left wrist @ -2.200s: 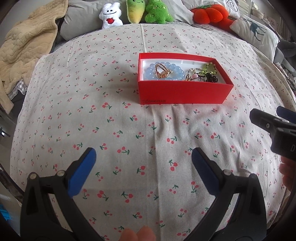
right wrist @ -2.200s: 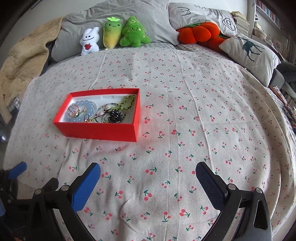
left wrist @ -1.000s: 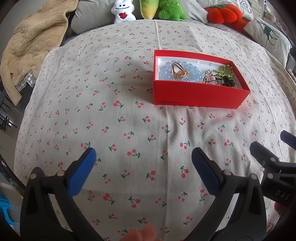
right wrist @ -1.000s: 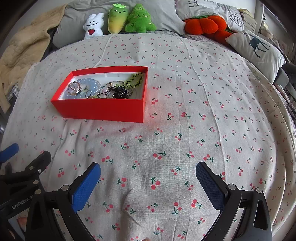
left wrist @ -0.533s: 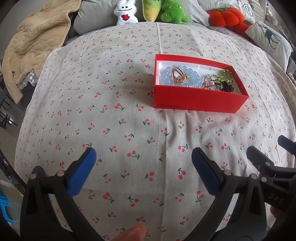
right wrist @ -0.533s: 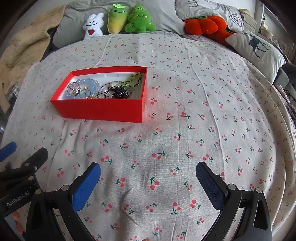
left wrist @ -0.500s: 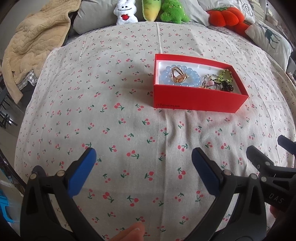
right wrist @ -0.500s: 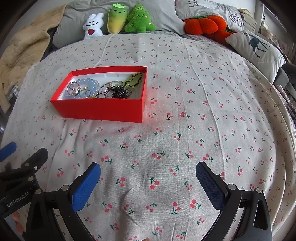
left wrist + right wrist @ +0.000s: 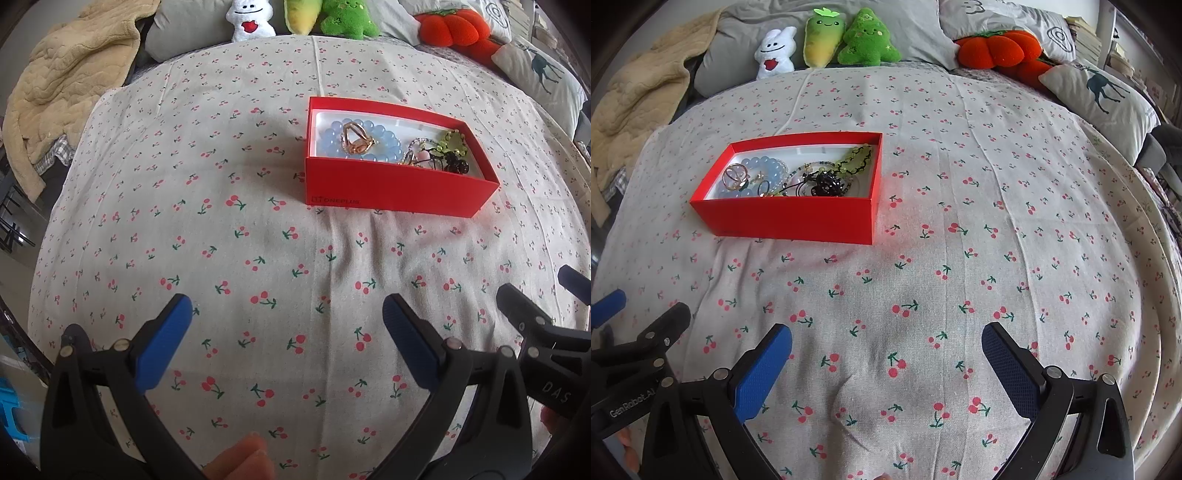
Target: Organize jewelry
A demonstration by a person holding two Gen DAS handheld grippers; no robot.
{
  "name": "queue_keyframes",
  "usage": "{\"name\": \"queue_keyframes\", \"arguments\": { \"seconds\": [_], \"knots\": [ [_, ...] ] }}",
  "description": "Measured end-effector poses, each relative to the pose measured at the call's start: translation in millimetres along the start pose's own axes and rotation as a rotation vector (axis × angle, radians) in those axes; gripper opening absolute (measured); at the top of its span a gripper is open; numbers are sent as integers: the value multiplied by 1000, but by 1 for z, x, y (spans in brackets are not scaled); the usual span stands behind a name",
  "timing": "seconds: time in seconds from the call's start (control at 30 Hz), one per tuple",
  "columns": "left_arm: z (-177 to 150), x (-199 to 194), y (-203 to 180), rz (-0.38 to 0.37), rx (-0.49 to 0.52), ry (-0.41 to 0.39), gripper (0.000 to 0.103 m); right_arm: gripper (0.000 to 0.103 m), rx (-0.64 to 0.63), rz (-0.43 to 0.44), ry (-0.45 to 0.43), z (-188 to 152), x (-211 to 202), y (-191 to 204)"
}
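A red open box (image 9: 391,194) (image 9: 798,221) sits on the cherry-print bedsheet. Inside lie a pale blue bead bracelet (image 9: 386,138) (image 9: 764,164), a gold ring piece (image 9: 356,138) (image 9: 735,176), a green bead strand (image 9: 452,142) (image 9: 858,157) and a black beaded piece (image 9: 456,164) (image 9: 827,188). My left gripper (image 9: 286,325) is open and empty, well short of the box. My right gripper (image 9: 886,352) is open and empty, to the box's near right. Each gripper shows at the edge of the other's view.
Plush toys (image 9: 827,37) and an orange pumpkin cushion (image 9: 997,48) line the far end of the bed. A deer-print pillow (image 9: 1104,96) lies at the right, a beige blanket (image 9: 70,77) at the left. The sheet (image 9: 960,258) is slightly wrinkled.
Both grippers have drawn back and risen a little over the last two seconds; the box now looks slightly farther and lower in view. Almost nothing moved in the last half second.
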State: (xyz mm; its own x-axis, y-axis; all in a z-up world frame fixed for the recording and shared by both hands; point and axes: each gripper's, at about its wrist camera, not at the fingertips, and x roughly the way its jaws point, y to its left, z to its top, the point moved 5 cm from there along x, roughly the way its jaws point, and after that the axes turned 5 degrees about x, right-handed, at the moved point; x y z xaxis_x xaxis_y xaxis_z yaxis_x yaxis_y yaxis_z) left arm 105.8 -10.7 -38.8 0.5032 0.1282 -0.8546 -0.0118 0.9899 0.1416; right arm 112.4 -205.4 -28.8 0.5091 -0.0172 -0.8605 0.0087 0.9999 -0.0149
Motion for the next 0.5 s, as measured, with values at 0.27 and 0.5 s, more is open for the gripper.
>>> {"name": "queue_keyframes", "arguments": {
  "seconds": [0.27,0.5],
  "knots": [
    [-4,2,-3,-1,9,11,102,103,-1,1,2,-2,1,-2],
    [-4,3,-4,-9,10,12,102,103,-15,6,-6,-3,-1,3]
  ]
}}
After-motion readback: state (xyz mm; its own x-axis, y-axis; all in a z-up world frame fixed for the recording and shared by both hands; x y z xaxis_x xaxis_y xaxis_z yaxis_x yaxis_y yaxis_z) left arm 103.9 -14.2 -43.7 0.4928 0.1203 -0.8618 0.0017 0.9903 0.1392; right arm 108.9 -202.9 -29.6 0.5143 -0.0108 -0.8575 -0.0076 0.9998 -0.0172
